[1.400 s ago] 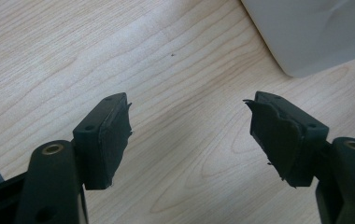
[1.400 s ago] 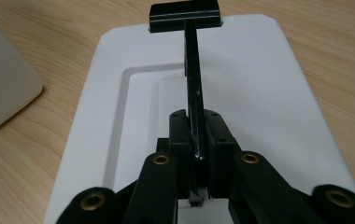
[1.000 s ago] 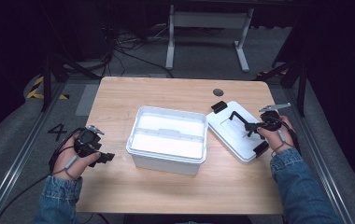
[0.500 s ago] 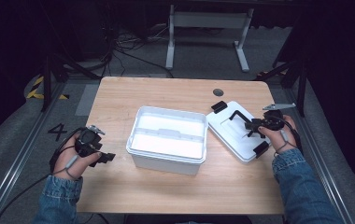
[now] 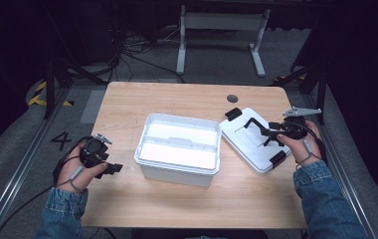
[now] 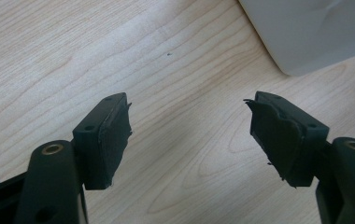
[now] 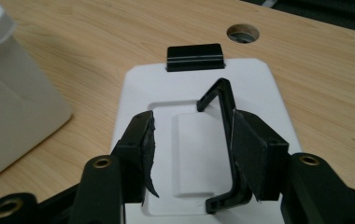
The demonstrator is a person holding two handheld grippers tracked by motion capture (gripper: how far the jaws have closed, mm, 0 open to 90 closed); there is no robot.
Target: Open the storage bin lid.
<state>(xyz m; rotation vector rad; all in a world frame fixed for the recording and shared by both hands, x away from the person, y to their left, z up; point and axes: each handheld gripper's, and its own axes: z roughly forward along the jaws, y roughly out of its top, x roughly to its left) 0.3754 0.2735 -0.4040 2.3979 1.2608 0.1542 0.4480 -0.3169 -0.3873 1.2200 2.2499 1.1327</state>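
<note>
Right claw (image 7: 192, 154) open astride the lid's (image 7: 269, 107) raised black handle (image 7: 227, 140), probably the best hold: stiff, light, slick plastic; left claw (image 6: 189, 135) open, idle.

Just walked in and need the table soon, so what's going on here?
A person works at a wooden table with tongs in each hand. The right tongs are over a white lid lying flat beside an open white bin, their jaws apart on either side of the lid's raised black handle, one pad against it, not clamped. The left tongs are open above bare wood near the bin's corner, holding nothing.
</note>
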